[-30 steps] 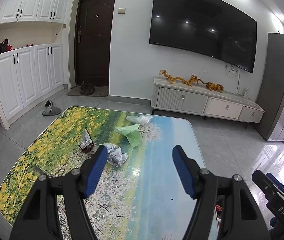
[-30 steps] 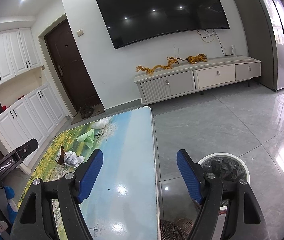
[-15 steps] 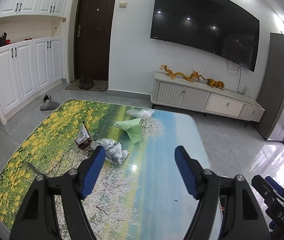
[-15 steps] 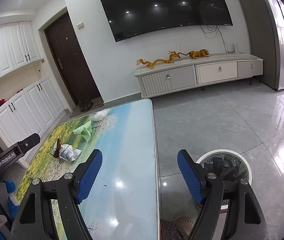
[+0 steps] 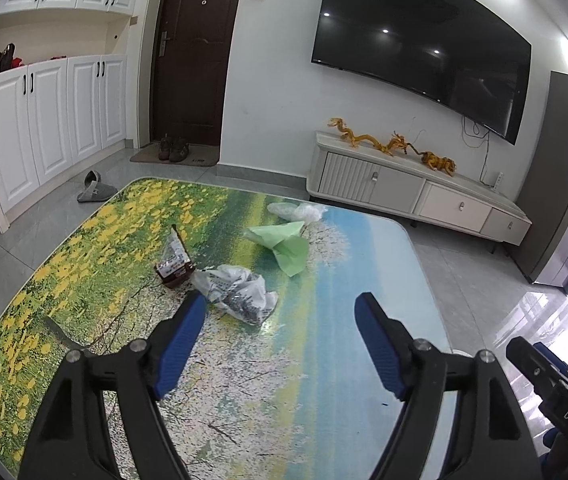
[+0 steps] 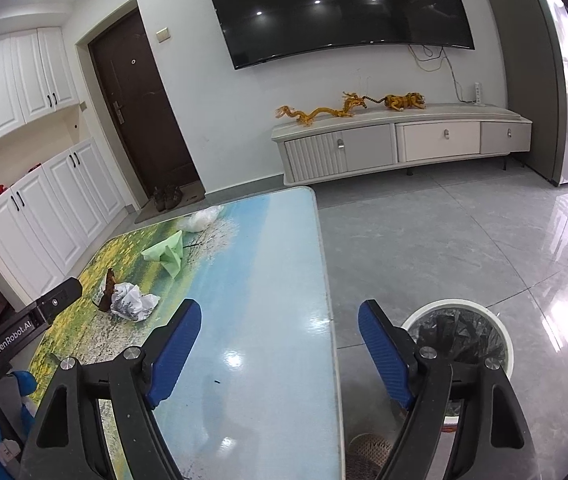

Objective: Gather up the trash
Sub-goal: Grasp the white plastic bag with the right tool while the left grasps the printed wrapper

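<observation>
Lined trash bin [image 6: 460, 336] beside table [image 6: 267, 280], right view only

Living room with a large dark television [image 5: 424, 44] mounted on a white wall, above a low pale media cabinet [image 5: 412, 196] topped with golden dragon figurines [image 6: 348, 109]. To the left, a dark brown entry door [image 5: 195, 48] with shoes on a doormat [image 5: 173, 156], white built-in cupboards [image 5: 47, 120], and one grey slipper [image 5: 95, 193] on glossy grey floor tiles [image 6: 464, 240].
</observation>
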Action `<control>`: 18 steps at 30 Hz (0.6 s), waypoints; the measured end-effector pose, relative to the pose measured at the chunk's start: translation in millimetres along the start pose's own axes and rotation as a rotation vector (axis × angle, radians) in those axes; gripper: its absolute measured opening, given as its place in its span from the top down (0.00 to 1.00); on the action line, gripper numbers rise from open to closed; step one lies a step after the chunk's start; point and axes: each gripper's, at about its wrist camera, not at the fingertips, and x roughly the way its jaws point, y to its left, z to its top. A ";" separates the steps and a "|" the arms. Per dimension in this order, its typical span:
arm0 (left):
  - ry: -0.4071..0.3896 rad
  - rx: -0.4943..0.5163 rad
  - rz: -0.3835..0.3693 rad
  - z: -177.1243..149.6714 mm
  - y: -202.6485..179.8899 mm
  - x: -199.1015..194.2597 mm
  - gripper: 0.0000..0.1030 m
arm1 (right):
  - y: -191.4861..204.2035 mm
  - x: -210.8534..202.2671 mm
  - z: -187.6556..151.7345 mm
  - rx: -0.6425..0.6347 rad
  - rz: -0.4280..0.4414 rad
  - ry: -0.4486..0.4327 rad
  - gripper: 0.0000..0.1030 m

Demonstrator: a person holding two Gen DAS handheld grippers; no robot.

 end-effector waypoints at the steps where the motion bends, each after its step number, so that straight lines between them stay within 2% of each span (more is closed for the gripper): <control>1: 0.010 -0.010 -0.001 -0.6 5.7 3.5 0.26 | 3.3 3.5 -1.3 -0.007 0.006 0.006 0.23; 6: 0.037 -0.054 0.004 0.2 30.5 17.9 0.26 | 19.1 19.3 -2.7 -0.055 0.024 0.047 0.23; 12: 0.052 -0.062 0.038 4.1 66.3 32.6 0.26 | 29.8 41.6 0.8 -0.084 0.053 0.089 0.22; 18: 0.058 -0.099 0.050 20.7 107.2 52.3 0.26 | 55.4 71.5 -2.2 -0.179 0.125 0.153 0.20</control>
